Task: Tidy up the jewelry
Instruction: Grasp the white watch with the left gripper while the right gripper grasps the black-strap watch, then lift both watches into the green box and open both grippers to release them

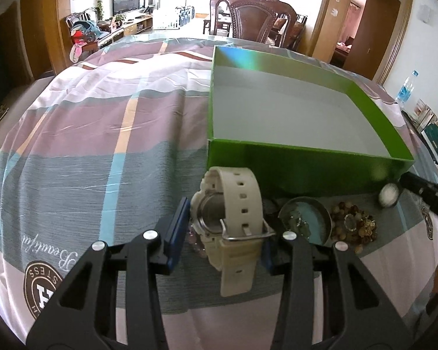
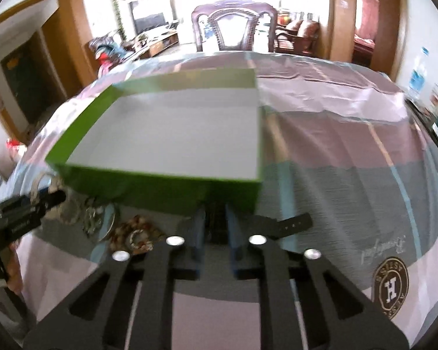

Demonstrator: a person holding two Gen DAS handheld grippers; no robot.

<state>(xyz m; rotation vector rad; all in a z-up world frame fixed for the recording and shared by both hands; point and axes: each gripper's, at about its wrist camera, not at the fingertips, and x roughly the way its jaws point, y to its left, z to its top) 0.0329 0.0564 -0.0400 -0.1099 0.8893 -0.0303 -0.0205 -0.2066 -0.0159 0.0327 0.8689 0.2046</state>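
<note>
Green box (image 1: 306,157), open-topped with a pale bare floor, sits on the table (image 1: 102,134) under a striped cloth. All places below are taken from this box.

Left gripper (image 1: 222,227): fingers (image 1: 176,233) at a middling gap, clamped on a white watch (image 1: 233,218). Watch sits just in front of the box's near wall, case toward the left finger, buckle and strap toward the right one, loose strap end hanging toward the camera.

Still on the cloth in front of the near wall, right of the watch: a round metal dish (image 1: 306,218), then a heap of brown and gold beads (image 1: 353,227), then a small white round piece (image 1: 389,194) near the box's right corner.

Right gripper (image 2: 214,227): fingers (image 2: 197,230) drawn narrow, pinching a dark strap (image 2: 289,223) just in front of the box's near wall. Strap trails off to the right. View blurred; what kind of piece it is cannot be told.
</note>
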